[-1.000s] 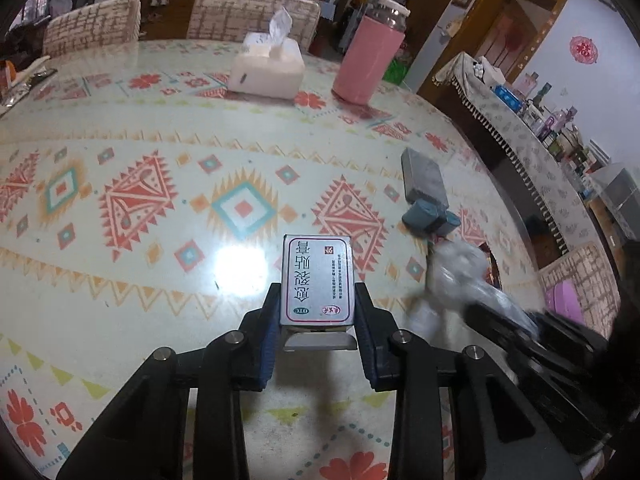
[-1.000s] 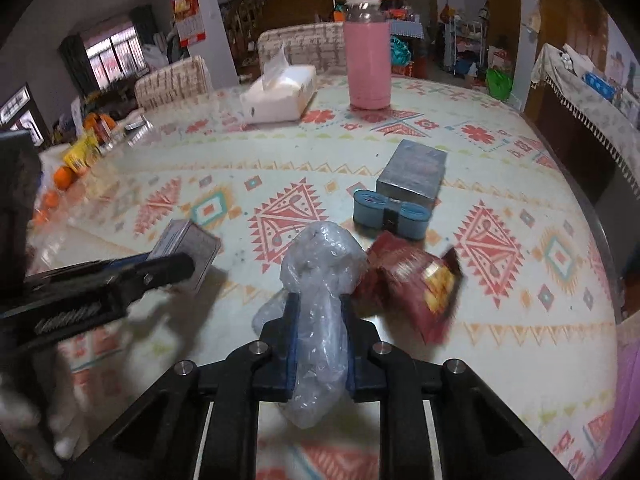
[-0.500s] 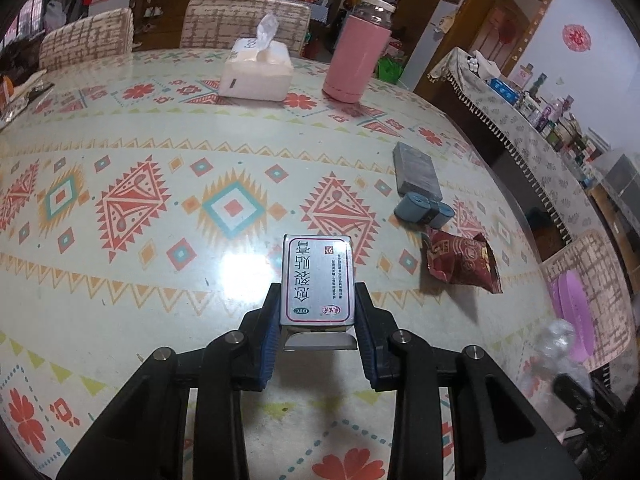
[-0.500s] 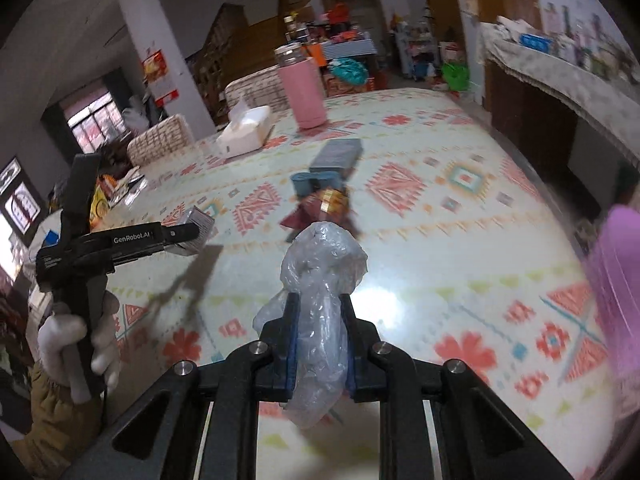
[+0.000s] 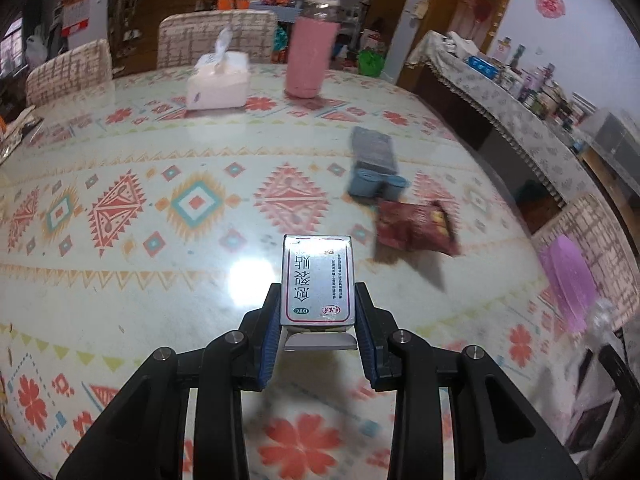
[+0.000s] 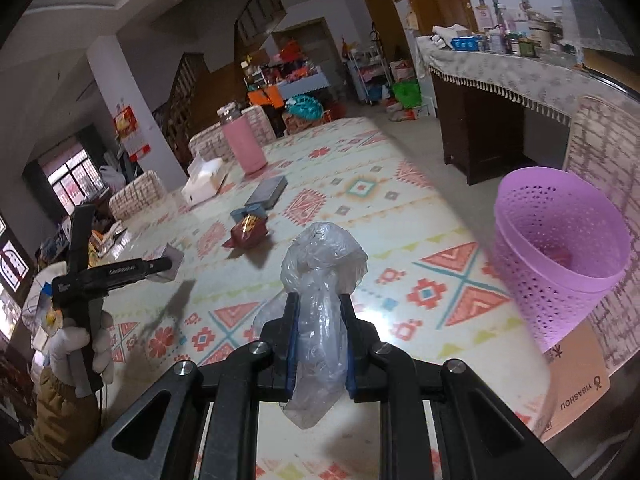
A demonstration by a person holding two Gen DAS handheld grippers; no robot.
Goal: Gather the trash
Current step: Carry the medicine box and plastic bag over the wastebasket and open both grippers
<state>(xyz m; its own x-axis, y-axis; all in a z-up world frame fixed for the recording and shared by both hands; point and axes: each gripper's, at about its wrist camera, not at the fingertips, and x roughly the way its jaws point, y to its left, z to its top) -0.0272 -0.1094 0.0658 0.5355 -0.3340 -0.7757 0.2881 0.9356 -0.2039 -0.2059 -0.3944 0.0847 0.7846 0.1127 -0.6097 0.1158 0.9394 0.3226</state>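
The left gripper [image 5: 318, 312] is clamping a small box [image 5: 318, 283] above the worktop [image 5: 120, 288]; the right gripper [image 6: 319, 332] is pinching a plastic bag [image 6: 320, 280] near the purple basket [image 6: 560, 256].

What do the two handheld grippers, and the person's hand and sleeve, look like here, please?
Both the left gripper and the right gripper are matte black linkages with silver pivot bolts and blue pads lining the fingers. Seen from the right wrist camera, the left tool's black body carries white lettering, too blurred to read. The hand wears a white glove above a mustard-brown sleeve.
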